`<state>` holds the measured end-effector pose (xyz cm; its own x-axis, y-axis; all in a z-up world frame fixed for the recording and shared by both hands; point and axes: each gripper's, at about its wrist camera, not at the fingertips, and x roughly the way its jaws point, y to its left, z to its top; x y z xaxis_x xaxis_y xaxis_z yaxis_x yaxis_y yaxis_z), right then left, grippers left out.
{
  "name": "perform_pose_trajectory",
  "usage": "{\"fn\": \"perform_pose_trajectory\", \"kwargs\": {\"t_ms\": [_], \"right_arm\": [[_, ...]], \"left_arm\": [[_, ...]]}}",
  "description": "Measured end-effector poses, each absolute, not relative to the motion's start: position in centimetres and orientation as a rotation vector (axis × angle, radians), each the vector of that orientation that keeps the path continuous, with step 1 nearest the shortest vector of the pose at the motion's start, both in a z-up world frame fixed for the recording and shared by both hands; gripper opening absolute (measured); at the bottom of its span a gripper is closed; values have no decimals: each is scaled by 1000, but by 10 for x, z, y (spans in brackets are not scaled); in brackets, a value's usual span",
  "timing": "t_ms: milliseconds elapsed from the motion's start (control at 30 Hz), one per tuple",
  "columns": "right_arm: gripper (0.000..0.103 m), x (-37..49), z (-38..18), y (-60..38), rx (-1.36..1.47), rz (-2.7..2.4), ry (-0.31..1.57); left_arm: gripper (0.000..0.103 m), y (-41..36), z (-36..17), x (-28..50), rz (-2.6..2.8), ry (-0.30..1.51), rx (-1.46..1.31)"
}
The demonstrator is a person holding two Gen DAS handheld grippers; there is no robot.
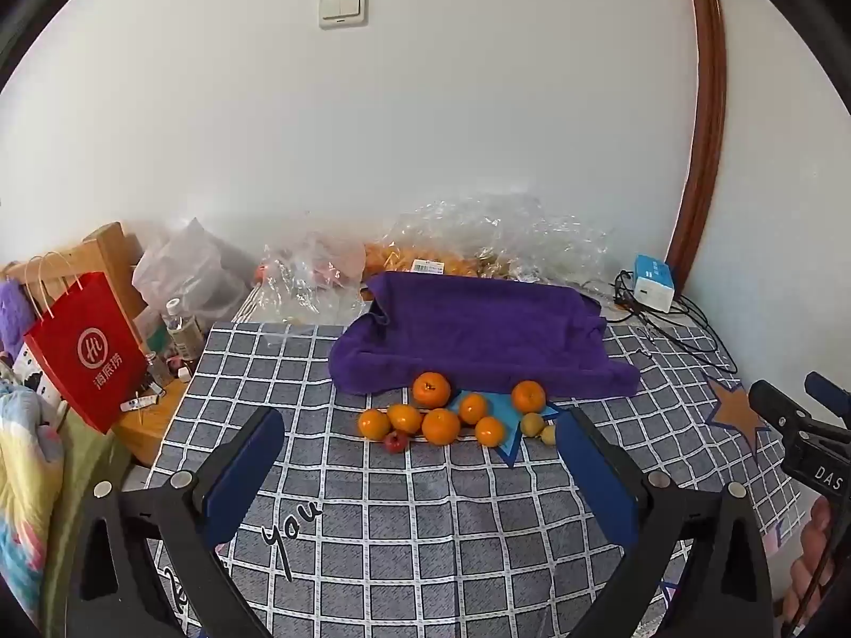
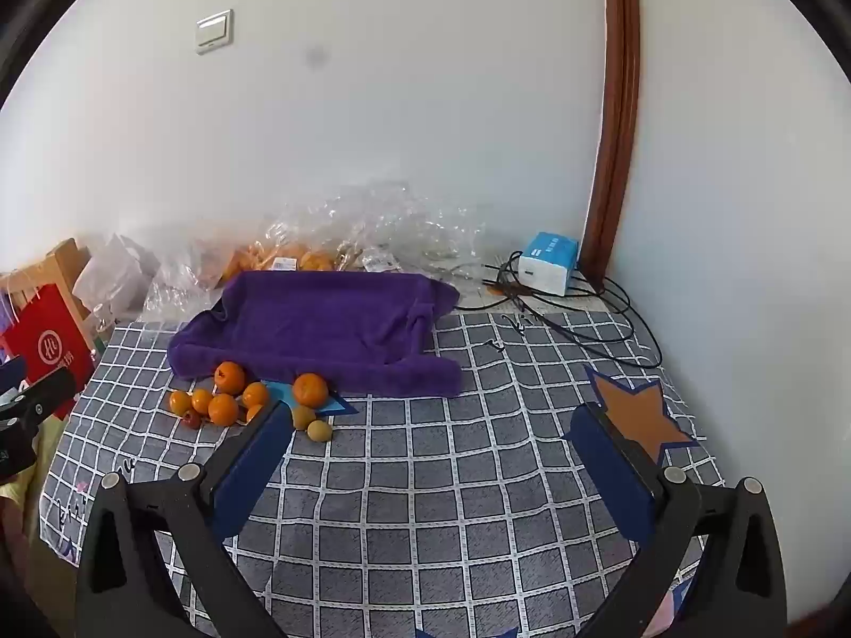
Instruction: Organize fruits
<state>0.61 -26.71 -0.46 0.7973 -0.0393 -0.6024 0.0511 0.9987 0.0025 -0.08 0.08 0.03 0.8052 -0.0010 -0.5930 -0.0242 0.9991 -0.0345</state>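
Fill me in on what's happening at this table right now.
A person holds a two-finger gripper in each hand over a checked tablecloth. Both the left gripper and the right gripper are wide open and empty, hanging short of the fruit. A loose cluster of oranges, one small red fruit and two small yellowish fruits lies by the front edge of a purple towel. Nothing is picked up yet.
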Motion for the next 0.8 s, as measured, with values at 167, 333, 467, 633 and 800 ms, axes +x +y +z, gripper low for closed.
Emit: {"fn": "perform_pose_trajectory", "kwargs": {"t_ms": [167,333,467,633,800], "right_arm": [[103,11,-4,-267,41,-37,646],[103,1,-5,-269,50,-40,614],[103,3,0,-267,51,-38,619],[103,2,2,-268,57,-38,613],[103,-1,3,-267,60,-35,608]], "left_arm": [[103,-2,-2,3,14,640,-17],[103,-5,-3,1,15,629,-12],[103,-3,-3,0,17,630,-22],[103,-4,-1,-2,17,621,-17],[103,-3,1,-3,17,619,-19]]}}
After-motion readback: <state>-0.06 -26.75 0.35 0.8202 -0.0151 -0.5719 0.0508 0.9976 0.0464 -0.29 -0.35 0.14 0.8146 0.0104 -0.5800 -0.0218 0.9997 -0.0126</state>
